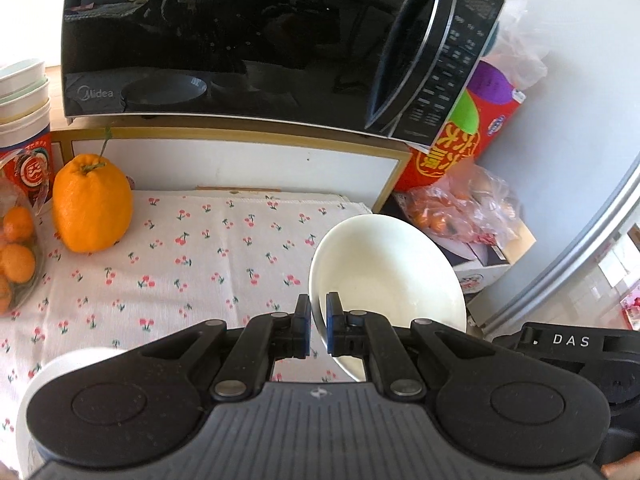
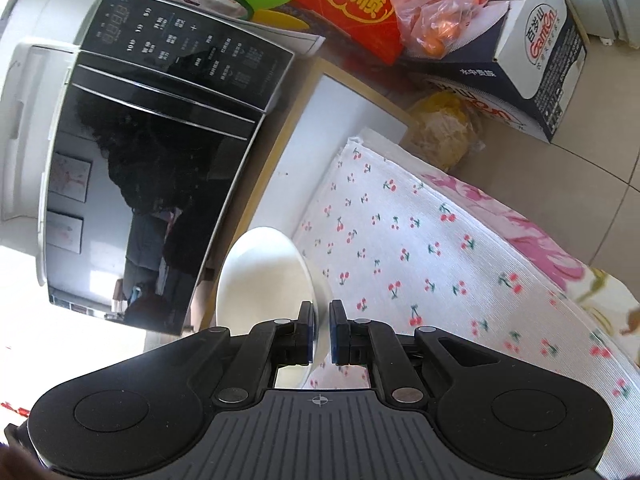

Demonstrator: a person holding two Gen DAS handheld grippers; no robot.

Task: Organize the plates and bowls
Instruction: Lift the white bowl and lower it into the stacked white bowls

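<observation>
The job is sitting midway, as I judge it. At far left, bowls (image 1: 22, 92) are already standing stacked on the bench (image 1: 192, 252), with another white dish (image 1: 52, 372) peeking out low at the left under the tool. The left tongs (image 1: 318, 326) are pinching the rim of a white bowl (image 1: 392, 272), carrying it tilted above the cloth near the bench's right edge. The right tongs (image 2: 321, 330) are pinching the rim of a second bowl (image 2: 264, 276), tilted beside the microwave (image 1: 224, 36). Both are yet to be placed. The microwave is reading "Midea"; the other tool, "DAS"; the carton (image 2: 548, 52), "Ganten".
</observation>
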